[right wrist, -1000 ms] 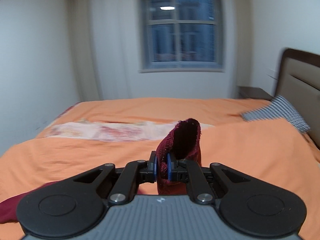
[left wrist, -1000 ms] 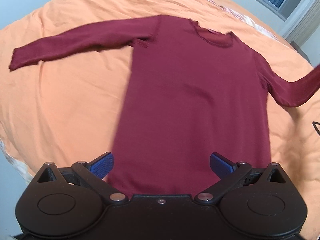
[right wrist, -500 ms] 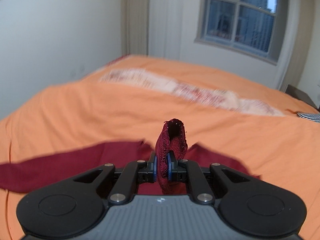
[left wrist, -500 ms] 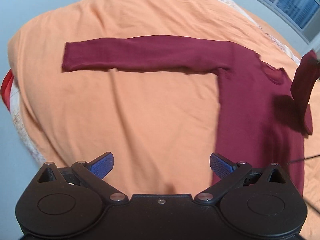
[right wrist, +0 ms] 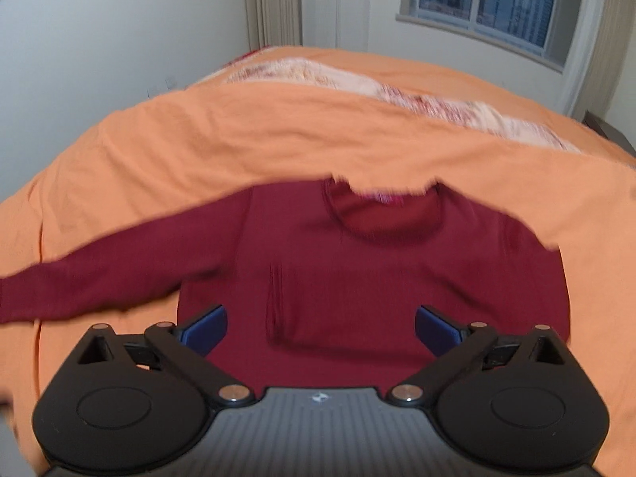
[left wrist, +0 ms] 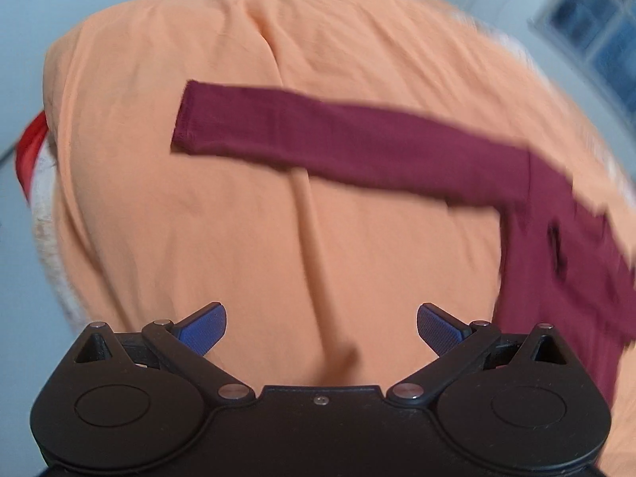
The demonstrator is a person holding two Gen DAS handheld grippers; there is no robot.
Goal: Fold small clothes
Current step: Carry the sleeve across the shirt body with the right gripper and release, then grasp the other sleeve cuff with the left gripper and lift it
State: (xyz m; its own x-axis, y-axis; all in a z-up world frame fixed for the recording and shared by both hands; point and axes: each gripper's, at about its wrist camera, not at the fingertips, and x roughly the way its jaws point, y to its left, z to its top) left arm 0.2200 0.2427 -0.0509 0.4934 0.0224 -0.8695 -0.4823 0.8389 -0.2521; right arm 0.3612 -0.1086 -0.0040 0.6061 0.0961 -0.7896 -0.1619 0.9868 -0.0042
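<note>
Left wrist view: left gripper (left wrist: 321,332) sat nearest w/ blue pads (left wrist: 202,330) spread wide apart, nothing btwn them, over bare orange bedcover (left wrist: 238,246). Beyond it a long crease ran up the cover. Further out, one sleeve (left wrist: 342,141) of the maroon sweater (left wrist: 556,230) lay flat & straight on the cover, cuff end pointing left, joining the body at the right edge of frame; that part was motion-blurred. Red cloth (left wrist: 30,151) showed at the far left edge of the bed, a window (left wrist: 596,28) top right.

Right wrist view: right gripper (right wrist: 320,332) also had its jaws wide apart, holding nothing, right above the sweater's chest (right wrist: 357,290). Sweater lay spread front-up on the orange cover, a flat fold of maroon fabric lying across the chest just past the pads. Neck opening (right wrist: 383,214) farther out, left sleeve trailing off to frame left. Behind that came a pale floral strip (right wrist: 397,95) of bedding, then curtains (right wrist: 274,4) & window at the back wall
</note>
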